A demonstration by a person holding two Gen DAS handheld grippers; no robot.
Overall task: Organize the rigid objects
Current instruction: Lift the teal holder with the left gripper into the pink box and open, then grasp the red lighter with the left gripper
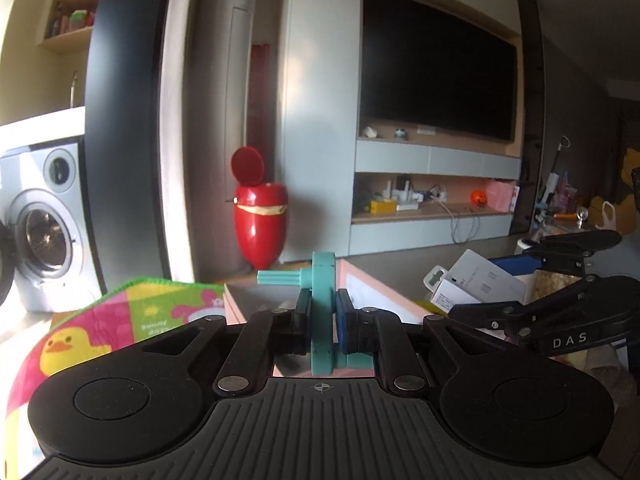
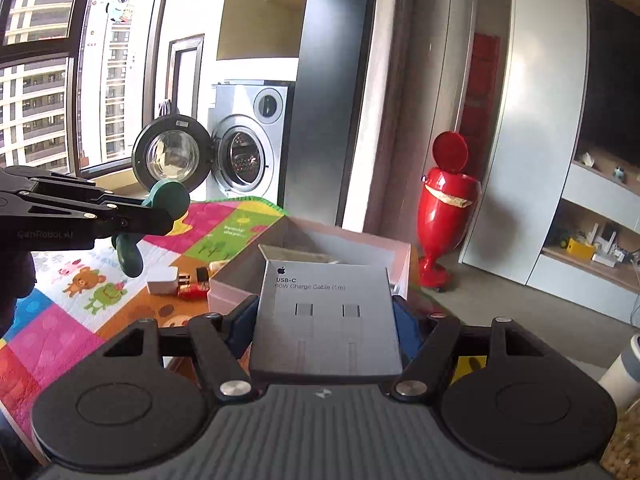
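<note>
Holding one teal crank (image 1: 322,312), one cable box (image 2: 326,316)

We see the open box (image 2: 352,240) standing on the play mat (image 2: 100,320), just ahead of both grippers. Left of it on the mat lie a charger plug (image 2: 162,280) and a battery (image 2: 194,290), touching. Behind the box, the bin (image 2: 446,216) stands on the floor, the washing machine (image 2: 248,140) farther left.
</note>
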